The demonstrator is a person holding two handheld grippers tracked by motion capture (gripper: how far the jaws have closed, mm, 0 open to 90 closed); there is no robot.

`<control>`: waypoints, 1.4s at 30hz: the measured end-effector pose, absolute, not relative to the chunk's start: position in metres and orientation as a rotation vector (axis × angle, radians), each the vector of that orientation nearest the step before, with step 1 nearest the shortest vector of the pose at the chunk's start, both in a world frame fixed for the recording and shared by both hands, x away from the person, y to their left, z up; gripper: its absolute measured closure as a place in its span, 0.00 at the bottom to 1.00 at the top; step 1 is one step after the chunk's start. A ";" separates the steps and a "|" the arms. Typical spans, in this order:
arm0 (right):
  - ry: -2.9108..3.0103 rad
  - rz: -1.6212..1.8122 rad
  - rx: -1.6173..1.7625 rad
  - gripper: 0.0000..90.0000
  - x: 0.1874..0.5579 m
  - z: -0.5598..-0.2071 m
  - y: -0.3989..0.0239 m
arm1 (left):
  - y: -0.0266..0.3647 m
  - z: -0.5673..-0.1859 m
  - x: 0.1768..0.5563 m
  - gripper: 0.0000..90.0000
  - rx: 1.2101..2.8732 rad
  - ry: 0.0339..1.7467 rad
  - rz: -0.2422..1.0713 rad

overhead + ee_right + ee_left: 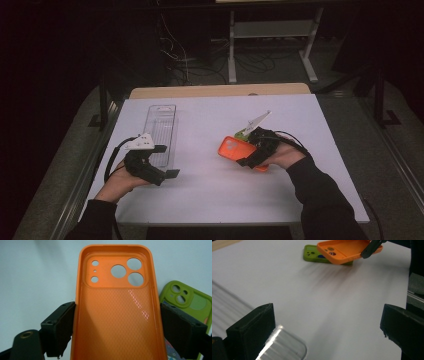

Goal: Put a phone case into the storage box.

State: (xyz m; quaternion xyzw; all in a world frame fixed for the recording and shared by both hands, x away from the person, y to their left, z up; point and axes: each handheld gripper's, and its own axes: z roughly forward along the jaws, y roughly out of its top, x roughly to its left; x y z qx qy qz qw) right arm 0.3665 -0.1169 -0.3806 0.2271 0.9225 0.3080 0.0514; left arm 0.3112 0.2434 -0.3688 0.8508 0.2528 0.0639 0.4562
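White table (210, 200) carries the work: right gripper (257, 150) clamps the orange phone case (234, 148) across its sides, lifted over the green case (242, 134). Left gripper (162, 162), jaws apart, waits by the clear tray (162, 132) at the left; carrying the case there likely comes next.

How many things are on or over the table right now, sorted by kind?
Phone cases: 2, the orange case and the green case
Clear plastic trays: 1, the clear tray
Total: 3
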 end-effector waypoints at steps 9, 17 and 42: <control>2.834 0.952 0.650 0.17 0.365 -0.380 -0.123 | 0.220 -0.360 0.320 0.00 2.131 0.530 0.126; 2.874 0.954 0.575 0.17 0.364 -0.383 -0.126 | 0.194 -0.356 0.330 0.00 2.182 0.442 0.103; 2.966 0.985 0.385 0.17 0.352 -0.379 -0.111 | 0.148 -0.348 0.347 0.00 2.262 0.219 -0.033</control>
